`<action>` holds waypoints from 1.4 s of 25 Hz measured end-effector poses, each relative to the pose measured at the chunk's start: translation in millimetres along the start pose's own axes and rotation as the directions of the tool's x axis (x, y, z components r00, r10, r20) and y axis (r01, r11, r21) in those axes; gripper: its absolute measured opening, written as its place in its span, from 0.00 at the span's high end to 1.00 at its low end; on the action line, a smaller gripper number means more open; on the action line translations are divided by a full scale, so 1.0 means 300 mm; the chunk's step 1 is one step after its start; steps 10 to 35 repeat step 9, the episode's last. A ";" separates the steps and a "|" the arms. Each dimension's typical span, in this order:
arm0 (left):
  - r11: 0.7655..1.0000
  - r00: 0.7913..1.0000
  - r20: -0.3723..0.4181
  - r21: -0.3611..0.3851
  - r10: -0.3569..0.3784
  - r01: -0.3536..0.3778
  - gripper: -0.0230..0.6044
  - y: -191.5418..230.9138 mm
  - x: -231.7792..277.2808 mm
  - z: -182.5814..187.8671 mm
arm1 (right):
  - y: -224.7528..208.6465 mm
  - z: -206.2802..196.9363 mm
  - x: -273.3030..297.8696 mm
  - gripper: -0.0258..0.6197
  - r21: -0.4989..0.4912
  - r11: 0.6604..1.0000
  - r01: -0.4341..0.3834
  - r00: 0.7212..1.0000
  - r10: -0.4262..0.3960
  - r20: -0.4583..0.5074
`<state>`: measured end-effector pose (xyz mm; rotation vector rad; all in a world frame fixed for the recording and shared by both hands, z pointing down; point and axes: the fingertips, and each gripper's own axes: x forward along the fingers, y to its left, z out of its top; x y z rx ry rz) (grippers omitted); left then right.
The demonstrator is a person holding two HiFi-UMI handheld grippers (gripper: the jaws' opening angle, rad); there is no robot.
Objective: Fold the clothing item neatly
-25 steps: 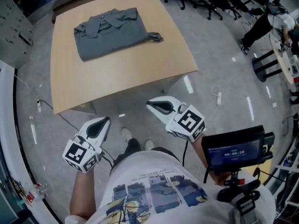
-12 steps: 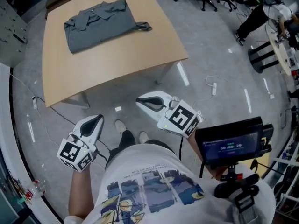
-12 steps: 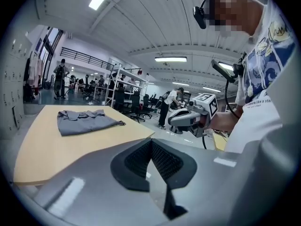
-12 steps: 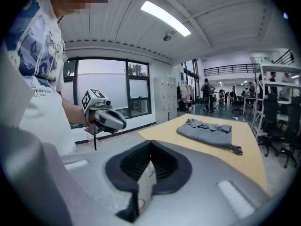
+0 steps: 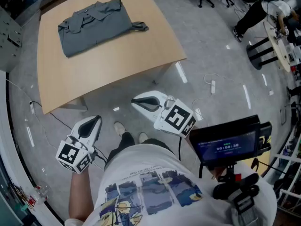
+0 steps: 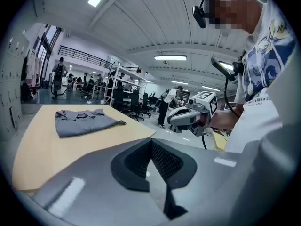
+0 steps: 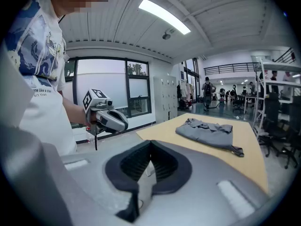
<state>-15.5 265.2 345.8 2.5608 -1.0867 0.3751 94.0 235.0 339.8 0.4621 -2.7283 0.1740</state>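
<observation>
Both grippers are off the table, held low in front of the person over the floor. Left gripper (image 5: 92,123): jaws together, nothing between them. Right gripper (image 5: 137,102): same, jaws together, empty. Grey shirt (image 5: 94,24) lies as a rough rectangle on the far part of the wooden table (image 5: 108,65), one end sticking out to the right. It is well apart from both grippers

table (image 5: 117,67): pale wood, in front of me, standing on grey floor (image 5: 221,55) | on it: I see one grey shirt (image 5: 94,26), folded flat, near the far edge, one end trailing right
</observation>
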 end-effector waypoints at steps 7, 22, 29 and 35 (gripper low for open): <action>1.000 1.000 -0.009 -0.021 -0.019 0.018 0.95 0.071 0.030 0.024 | -0.049 0.014 0.055 0.96 0.015 1.000 0.002 1.000 -0.001 -0.025; 0.999 0.999 -0.017 -0.029 -0.038 0.037 0.95 0.094 0.049 0.020 | -0.071 0.007 0.070 0.96 0.030 0.999 0.012 0.999 -0.011 -0.039; 0.999 0.999 -0.017 -0.029 -0.038 0.037 0.95 0.094 0.049 0.020 | -0.071 0.007 0.070 0.96 0.030 0.999 0.012 0.999 -0.011 -0.039; 0.999 0.999 -0.017 -0.029 -0.038 0.037 0.95 0.094 0.049 0.020 | -0.071 0.007 0.070 0.96 0.030 0.999 0.012 0.999 -0.011 -0.039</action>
